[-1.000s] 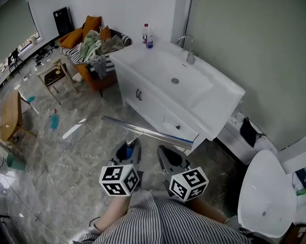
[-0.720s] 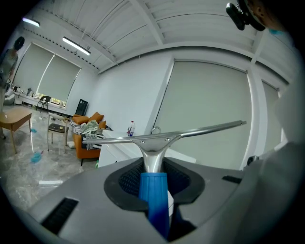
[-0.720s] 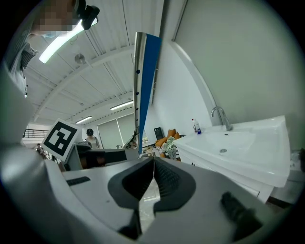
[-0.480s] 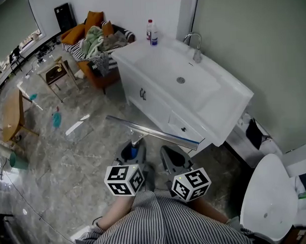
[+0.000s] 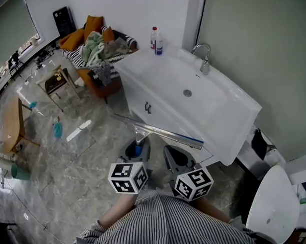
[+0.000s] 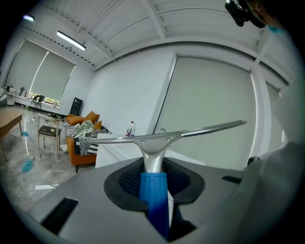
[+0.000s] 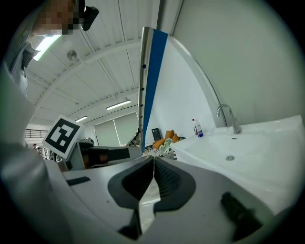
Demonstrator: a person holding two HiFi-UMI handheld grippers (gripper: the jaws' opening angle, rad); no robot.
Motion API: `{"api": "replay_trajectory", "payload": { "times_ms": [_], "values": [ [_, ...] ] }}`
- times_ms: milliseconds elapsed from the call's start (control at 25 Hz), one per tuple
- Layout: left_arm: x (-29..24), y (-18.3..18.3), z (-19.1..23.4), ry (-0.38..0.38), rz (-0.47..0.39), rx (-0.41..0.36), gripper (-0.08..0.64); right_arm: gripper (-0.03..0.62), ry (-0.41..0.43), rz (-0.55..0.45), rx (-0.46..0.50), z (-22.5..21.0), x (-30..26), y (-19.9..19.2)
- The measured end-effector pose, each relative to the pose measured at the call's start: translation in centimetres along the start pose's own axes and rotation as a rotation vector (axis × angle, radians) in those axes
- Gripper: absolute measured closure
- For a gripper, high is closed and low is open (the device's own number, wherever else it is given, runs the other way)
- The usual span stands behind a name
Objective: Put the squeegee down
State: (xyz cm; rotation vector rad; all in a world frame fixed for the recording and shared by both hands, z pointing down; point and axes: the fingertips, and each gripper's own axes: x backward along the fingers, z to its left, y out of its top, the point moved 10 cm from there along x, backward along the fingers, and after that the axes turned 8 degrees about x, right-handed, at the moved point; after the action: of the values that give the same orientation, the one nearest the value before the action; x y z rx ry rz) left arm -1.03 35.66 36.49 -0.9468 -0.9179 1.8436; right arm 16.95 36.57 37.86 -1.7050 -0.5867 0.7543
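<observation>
The squeegee (image 5: 158, 131) is not yet put down: it hangs mid-frame over the floor, just before the sink counter (image 5: 161, 73), its blue handle clamped in the left gripper (image 6: 153, 180). The right gripper (image 7: 153, 177) is closed on nothing. Lowering it onto a surface and releasing it remain, I judge.

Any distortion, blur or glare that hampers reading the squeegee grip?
Head view: sharp, evenly lit, edges bent slightly; squeegee clear. Left gripper view: heavy fisheye, dark corners, blue handle crisp between the jaws. Right gripper view: same fisheye, mosaic patch top left, sink curved.
</observation>
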Motion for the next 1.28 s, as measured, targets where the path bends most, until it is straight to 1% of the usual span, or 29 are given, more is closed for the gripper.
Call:
{"api": "replay_trajectory", "payload": {
  "times_ms": [360,640,840,960,1120,1280],
  "values": [
    [-7.1,6.8,6.1,-0.047,-0.005,-0.034,0.459,0.575,-0.035,-0.023,0.022,-1.8,-10.5,3.6],
    [-11.7,10.1,10.9,-0.073,0.007,-0.021,0.459,0.575,-0.06,-0.016,0.019,-2.3,-17.2,4.5],
    [-13.1,10.5,12.9,-0.092,0.029,-0.009,0.457,0.575,-0.091,0.011,0.007,-2.4,-19.4,4.3],
    [-13.9,10.2,13.9,-0.085,0.047,0.009,0.459,0.575,-0.094,0.026,0.003,-2.9,-20.4,4.4],
    [-14.8,10.3,14.9,-0.061,0.061,0.026,0.459,0.575,-0.077,0.049,-0.007,-3.2,-21.8,4.3],
    [-15.8,10.8,15.7,-0.047,0.065,0.027,0.459,0.575,-0.05,0.06,-0.009,-3.8,-23.7,4.5]
  ]
}}
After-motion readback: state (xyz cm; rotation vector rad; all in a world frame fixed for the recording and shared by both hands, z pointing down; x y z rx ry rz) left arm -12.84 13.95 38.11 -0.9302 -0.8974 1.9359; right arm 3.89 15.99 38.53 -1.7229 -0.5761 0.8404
